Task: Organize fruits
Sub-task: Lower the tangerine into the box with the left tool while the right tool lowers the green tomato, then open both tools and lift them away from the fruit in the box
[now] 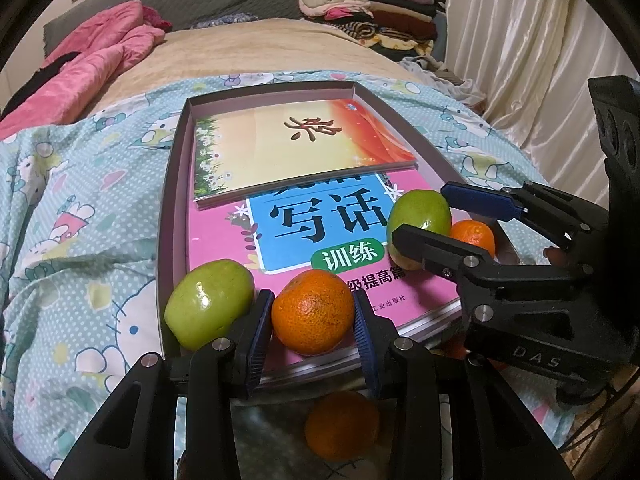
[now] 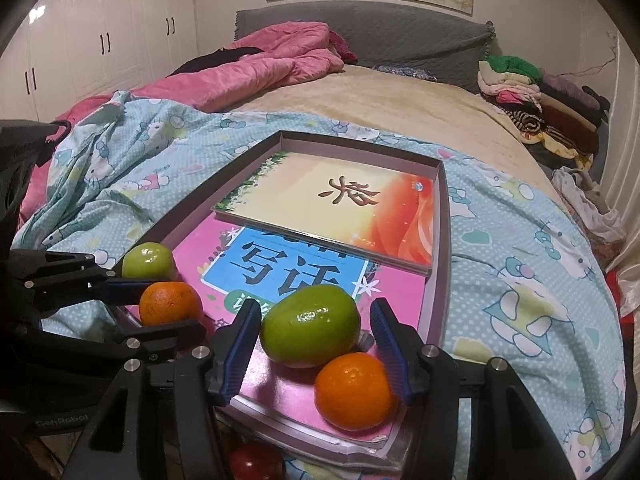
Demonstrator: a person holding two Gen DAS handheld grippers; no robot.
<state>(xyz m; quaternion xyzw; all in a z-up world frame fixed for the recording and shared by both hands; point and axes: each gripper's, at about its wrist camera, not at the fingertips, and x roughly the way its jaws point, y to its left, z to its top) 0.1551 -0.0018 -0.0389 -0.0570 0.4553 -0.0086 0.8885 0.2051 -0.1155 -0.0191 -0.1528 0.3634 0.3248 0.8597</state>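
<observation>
Your four fruits sit along the near end of the shallow box (image 1: 176, 184), on the pink book (image 1: 224, 248) lying inside it, probably because that flat cover keeps them from rolling into the soft blue quilt (image 1: 80, 208). From the left: a green fruit (image 1: 208, 308) lies free at the box's corner, just beside your left gripper (image 1: 312, 316), whose narrowly set pads press both sides of an orange (image 1: 310, 312). Farther right, your right gripper (image 2: 316, 340) stands half open around the second green fruit (image 2: 310, 326); its left pad seems to touch, the right one shows a gap, so I would not call it held. A second orange (image 2: 354, 390) rests against its right finger.
</observation>
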